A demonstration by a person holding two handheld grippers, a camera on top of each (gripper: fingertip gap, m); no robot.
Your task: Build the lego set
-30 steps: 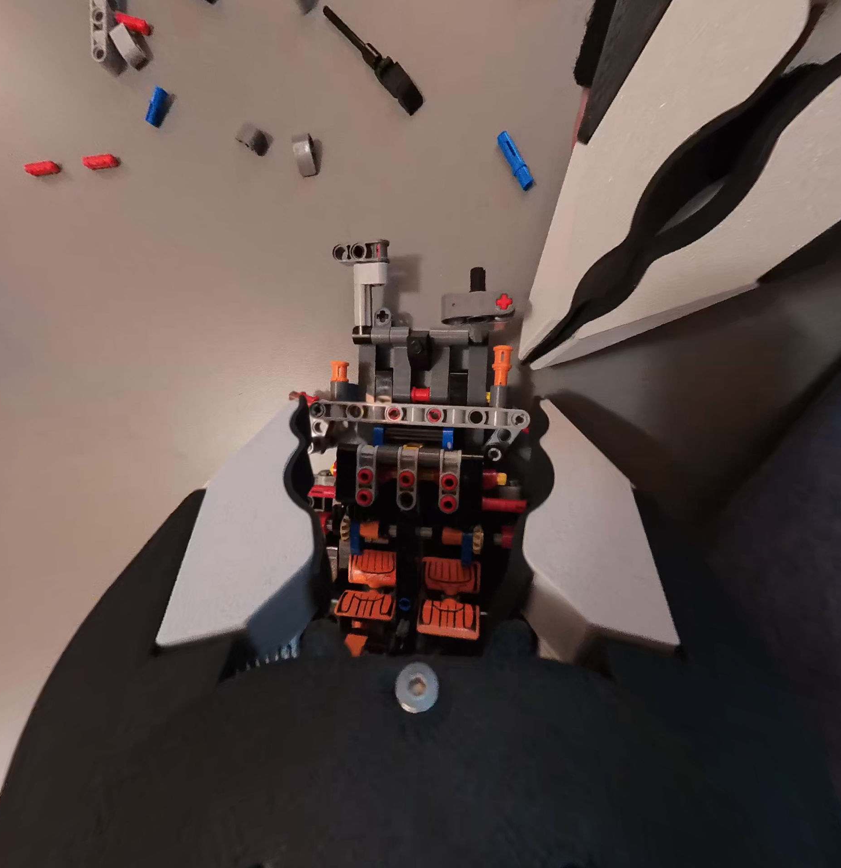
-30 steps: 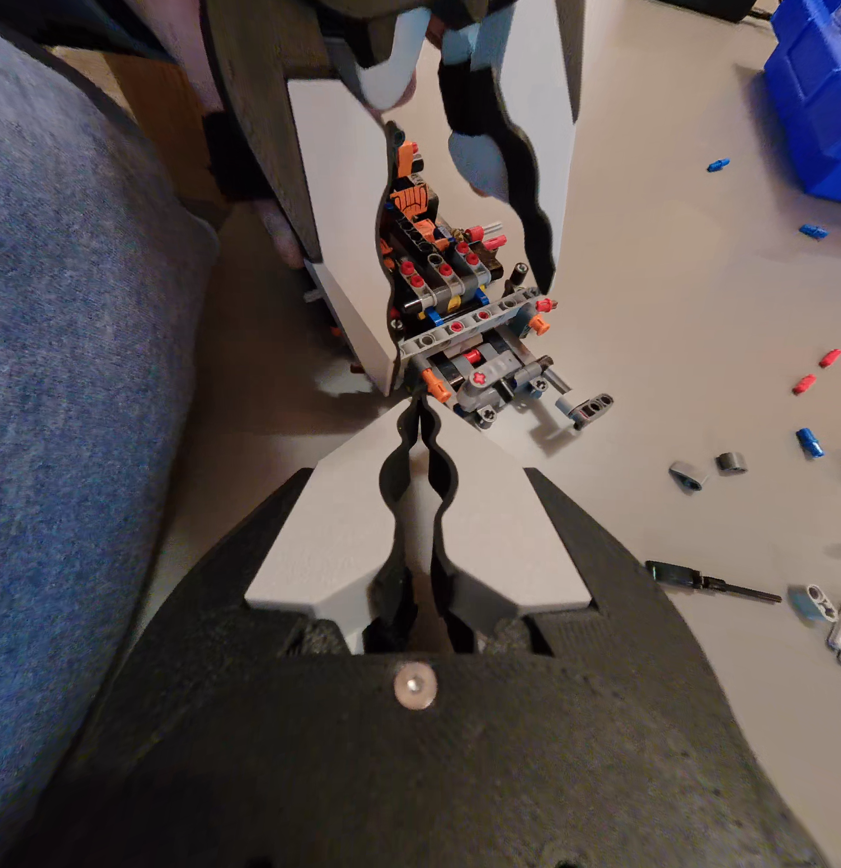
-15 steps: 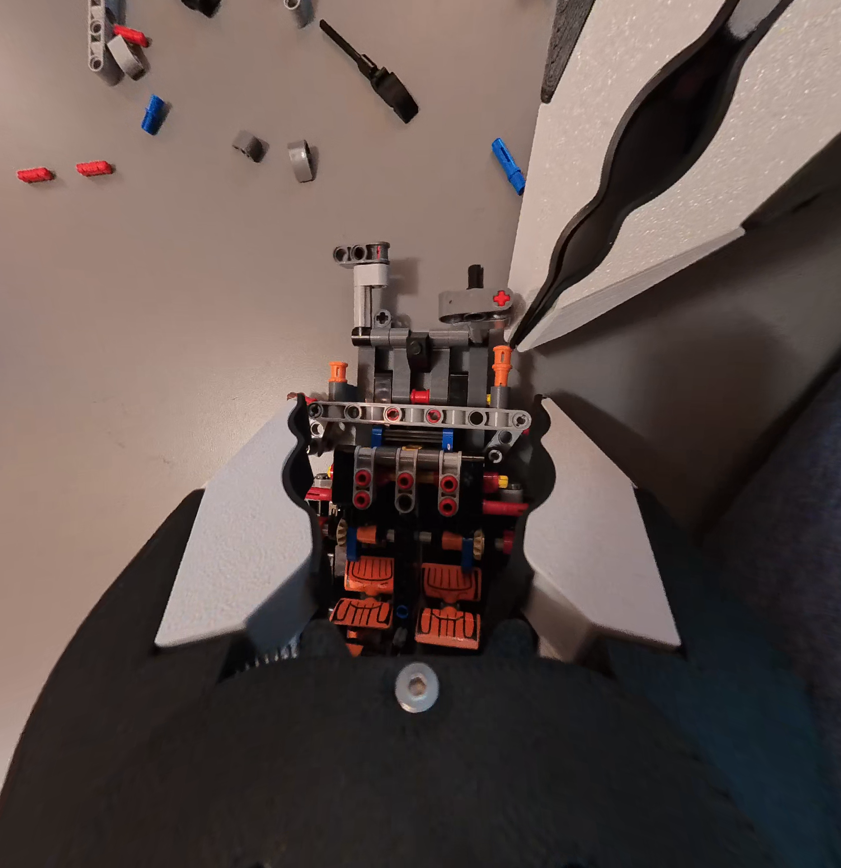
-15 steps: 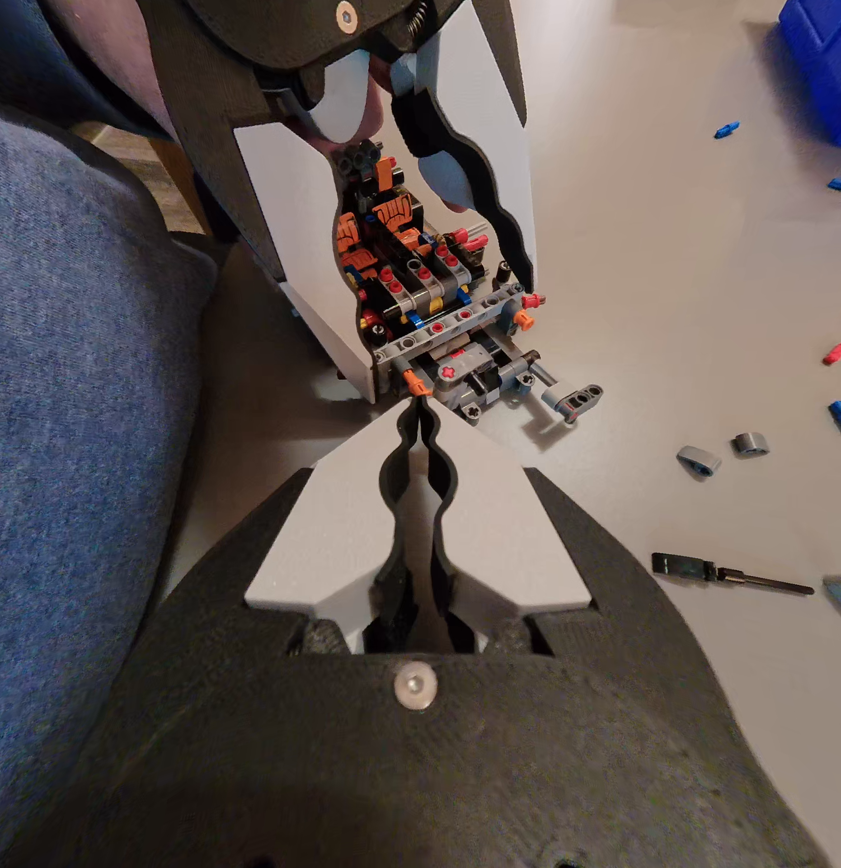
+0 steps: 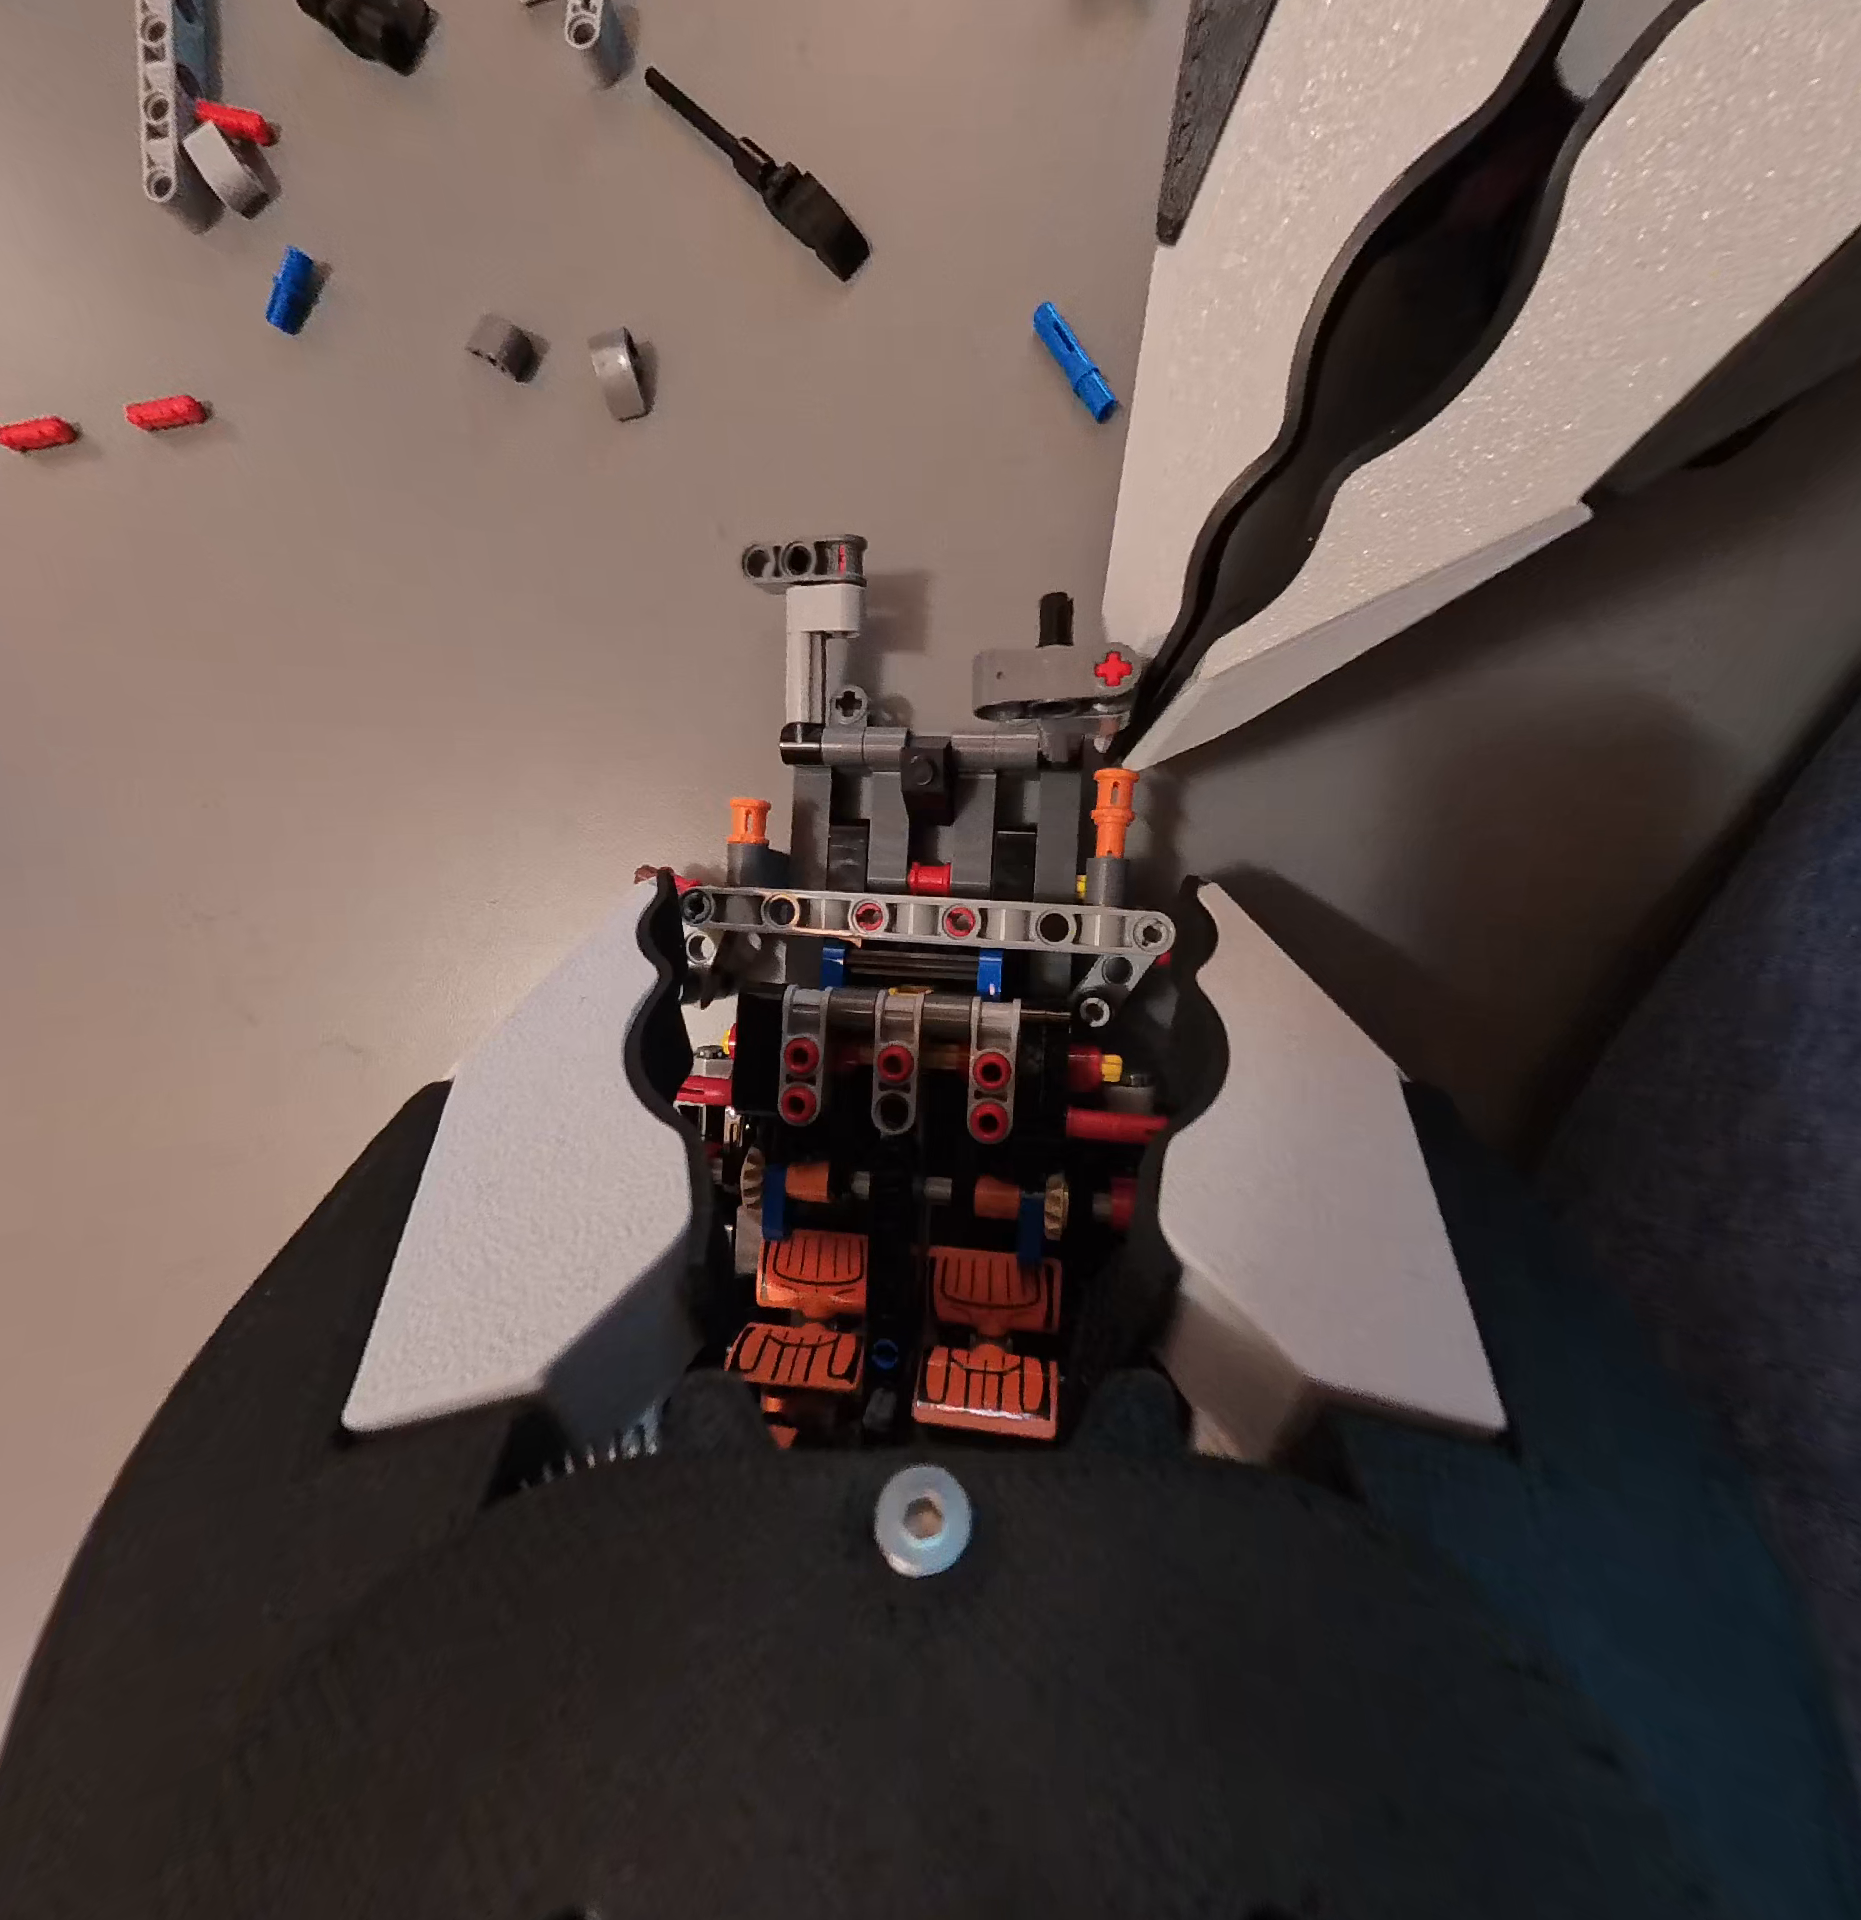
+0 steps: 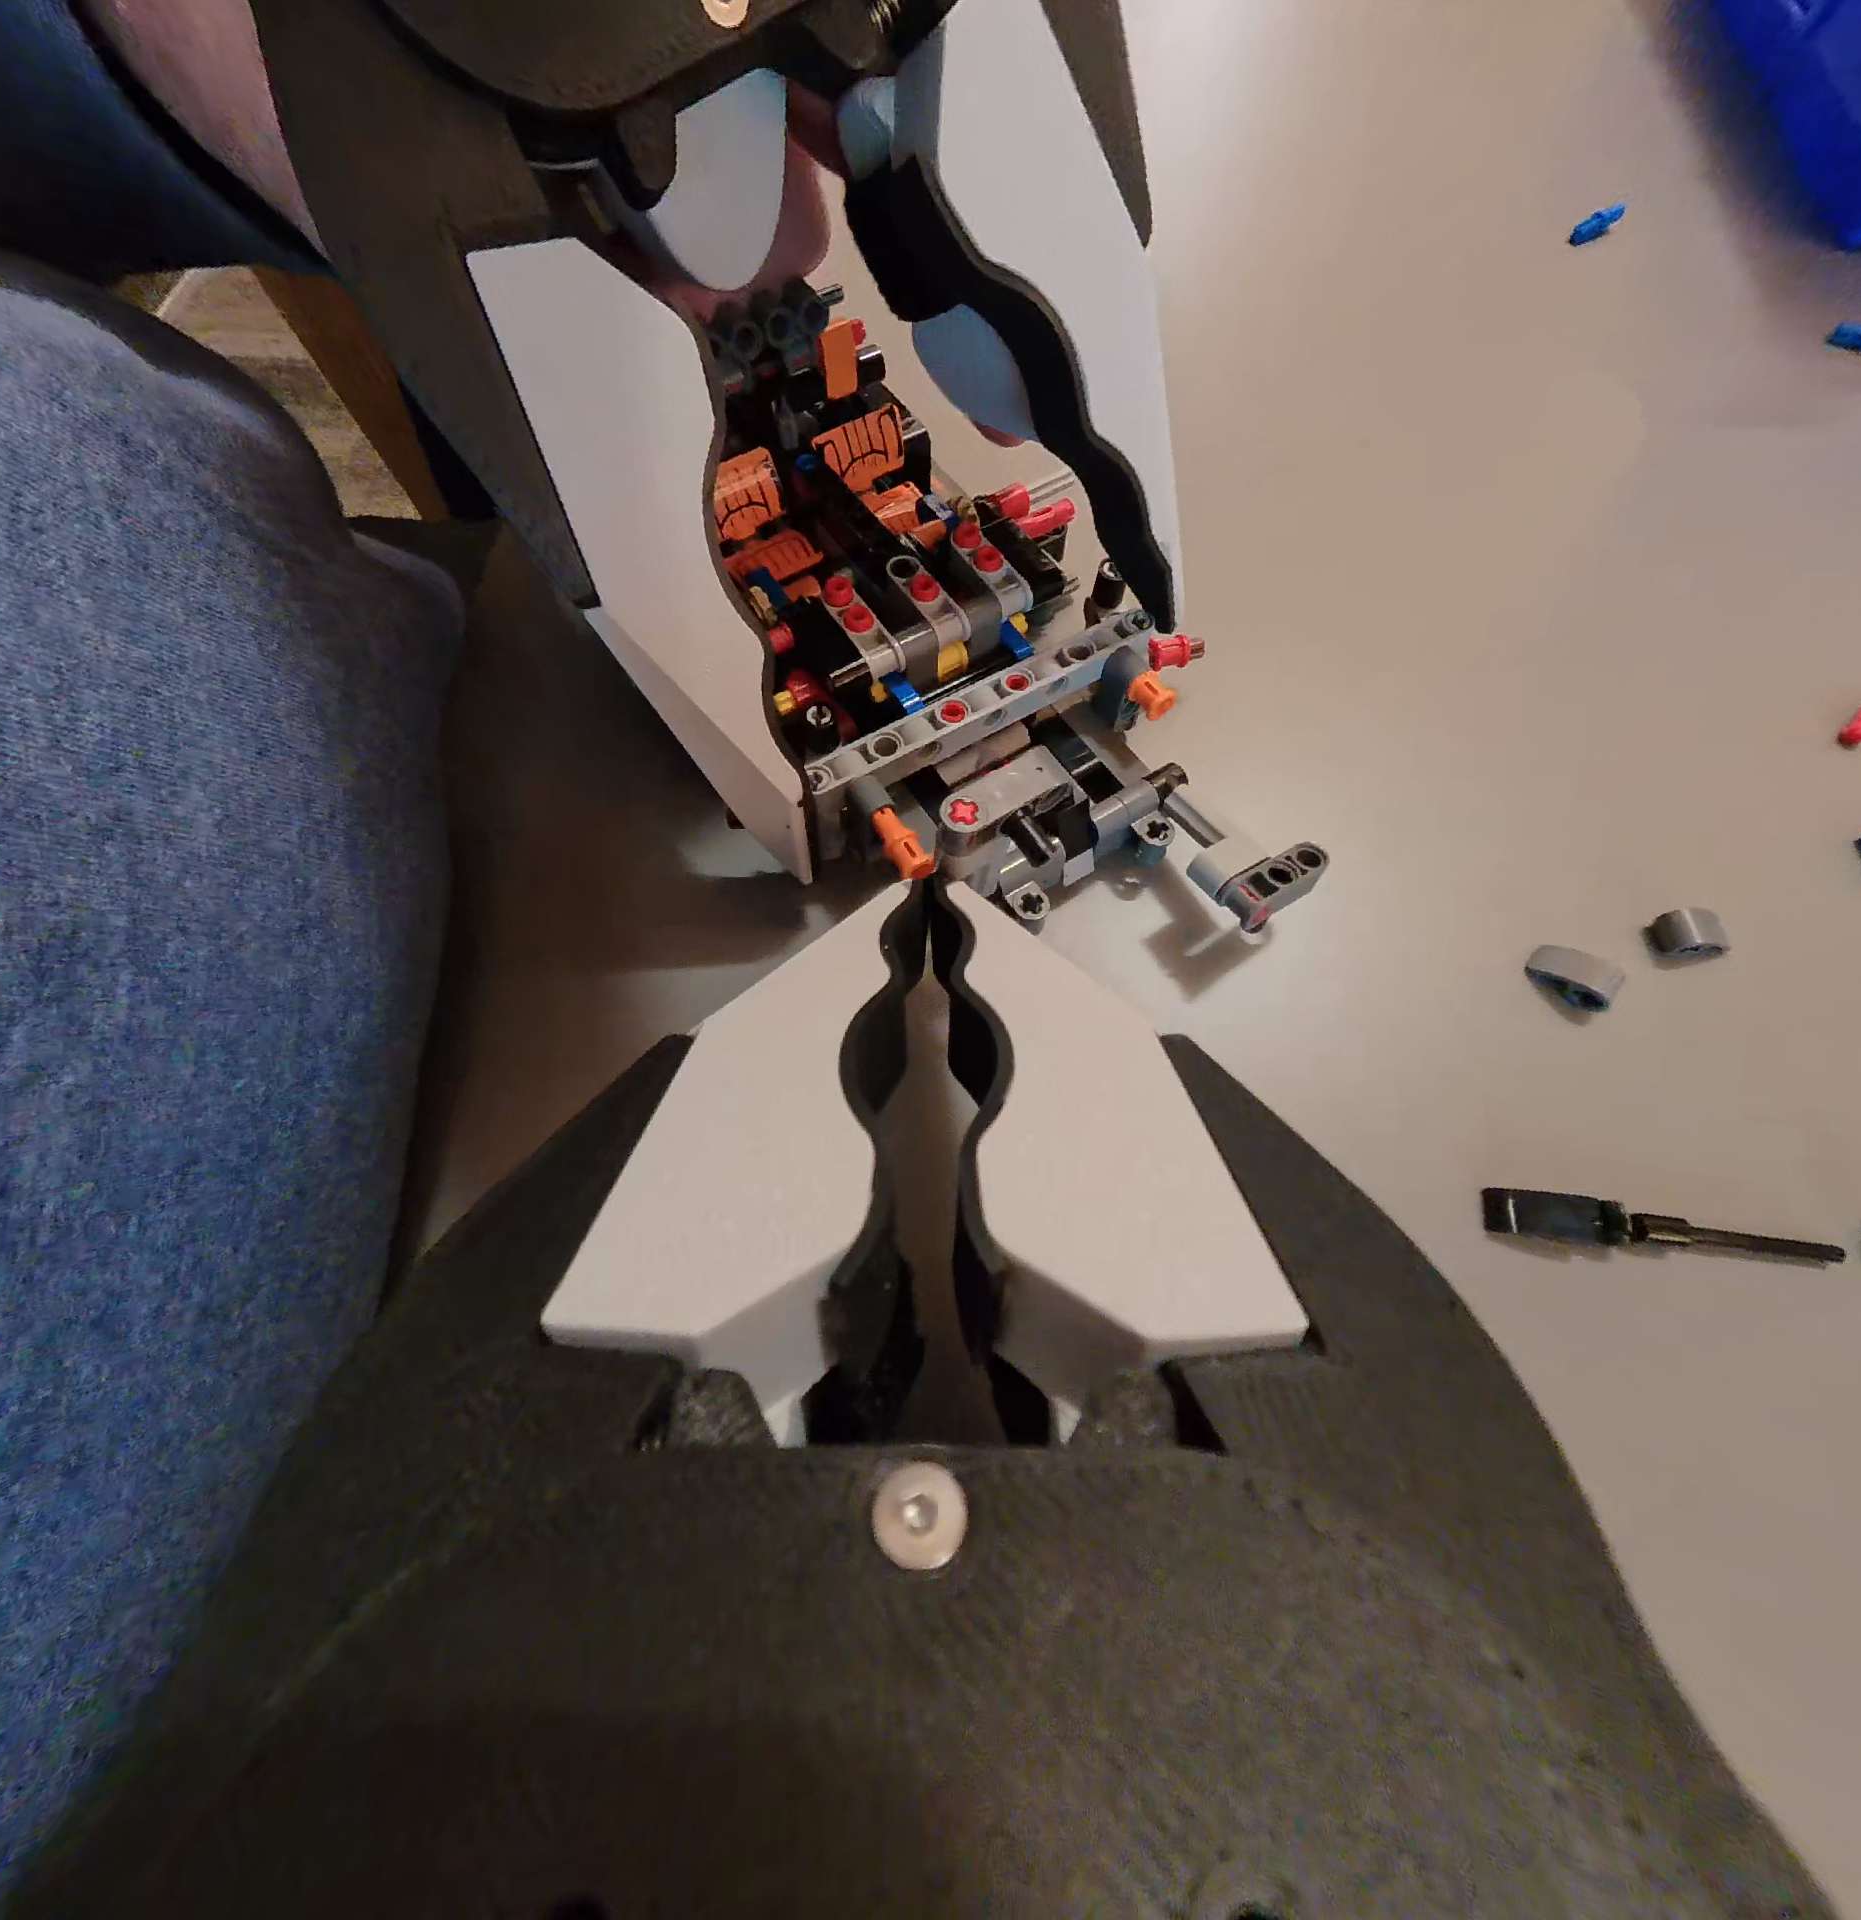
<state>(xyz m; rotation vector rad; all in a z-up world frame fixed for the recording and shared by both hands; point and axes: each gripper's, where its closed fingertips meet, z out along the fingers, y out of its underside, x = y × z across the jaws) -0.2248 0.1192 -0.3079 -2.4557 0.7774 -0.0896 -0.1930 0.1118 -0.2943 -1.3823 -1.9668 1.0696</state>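
Left gripper (image 5: 926,914): matte black printed body with a rough grain and a silver screw; two pale grey wedge fingers (image 5: 531,1195) with wavy black rubber edges, clamped on the two sides of the lego model.
Lego model (image 5: 926,1039): long, narrow build of hard glossy plastic, black and dark grey, with red pins and blue and orange connectors. Two pairs of ribbed orange seat pieces lie nearest to the left camera.
Model axis: the long axis runs away from the left camera, along the fingers; the far end rests on the desk (image 5: 334,675).
Cross beam (image 5: 926,920): light grey, flat, with a row of round holes, lying across the model just at the left fingertips.
Far end of model: one orange pin (image 5: 1111,810) stands at each corner; a light grey arm with a dark two-hole connector (image 5: 806,561) sticks out forward; a grey lever with a red cross axle (image 5: 1056,681) lies on the right.
Right gripper (image 6: 928,894): same black body and grey fingers (image 6: 760,1174), pressed together with nothing between them. The tips touch or nearly touch the model's corner beside the orange pin; I cannot tell which.
Desk: smooth, pale beige, matte.
Loose parts: two short grey curved pieces (image 5: 562,358), a blue pin (image 5: 1073,362), two red pins (image 5: 100,424), a black axle with a flat end (image 5: 770,182) and a grey holed beam (image 5: 162,104) lie well apart beyond the model.
Cloth (image 6: 178,935): blue, woven, soft, at the left of the right wrist view.
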